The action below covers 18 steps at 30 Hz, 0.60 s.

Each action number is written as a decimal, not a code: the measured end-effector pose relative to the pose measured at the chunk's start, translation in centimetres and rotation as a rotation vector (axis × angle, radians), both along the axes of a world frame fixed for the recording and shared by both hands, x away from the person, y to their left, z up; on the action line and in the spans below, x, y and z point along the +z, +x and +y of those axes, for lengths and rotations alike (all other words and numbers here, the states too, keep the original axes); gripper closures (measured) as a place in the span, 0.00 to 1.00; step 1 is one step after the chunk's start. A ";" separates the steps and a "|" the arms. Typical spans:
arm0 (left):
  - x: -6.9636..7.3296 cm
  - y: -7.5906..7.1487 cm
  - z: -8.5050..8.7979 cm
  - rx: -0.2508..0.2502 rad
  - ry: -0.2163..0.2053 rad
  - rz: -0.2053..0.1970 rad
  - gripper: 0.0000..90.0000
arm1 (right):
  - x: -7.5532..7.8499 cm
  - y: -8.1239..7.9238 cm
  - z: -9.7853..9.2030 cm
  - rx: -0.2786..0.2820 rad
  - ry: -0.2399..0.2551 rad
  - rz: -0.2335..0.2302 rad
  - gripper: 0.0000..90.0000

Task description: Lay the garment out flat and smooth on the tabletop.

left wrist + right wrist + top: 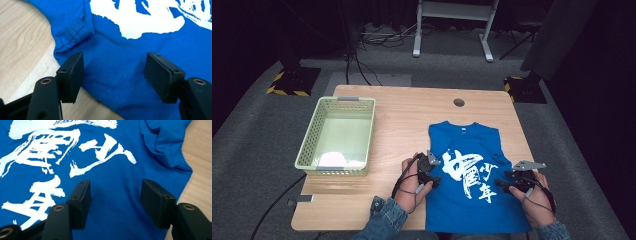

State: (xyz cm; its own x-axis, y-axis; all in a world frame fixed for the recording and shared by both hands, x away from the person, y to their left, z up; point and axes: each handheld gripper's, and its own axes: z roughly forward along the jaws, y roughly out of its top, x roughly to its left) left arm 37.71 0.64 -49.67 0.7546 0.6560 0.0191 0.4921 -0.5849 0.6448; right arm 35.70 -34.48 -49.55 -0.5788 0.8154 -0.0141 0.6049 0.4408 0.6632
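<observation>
Wooden table (402,125) w/ blue shirt (472,200), white brush characters, maybe "JEANSWEST".

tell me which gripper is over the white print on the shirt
The right gripper: white characters lie just beside its left jaw. The left gripper hangs over plain blue fabric at the blue t-shirt edge, near the folded sleeve.

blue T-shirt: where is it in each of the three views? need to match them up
High view: blue T-shirt lies flat at the table's right front, between both grippers.
Left gripper view: its side edge and folded sleeve run across the frame's upper left.
Right gripper view: it covers the frame up to the right edge.
Shared landmark: the white print.
</observation>
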 end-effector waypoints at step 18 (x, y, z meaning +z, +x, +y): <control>0.7 -3.2 -0.2 -0.034 0.007 0.009 0.33 | 0.4 -4.3 0.2 0.018 0.018 -0.009 0.45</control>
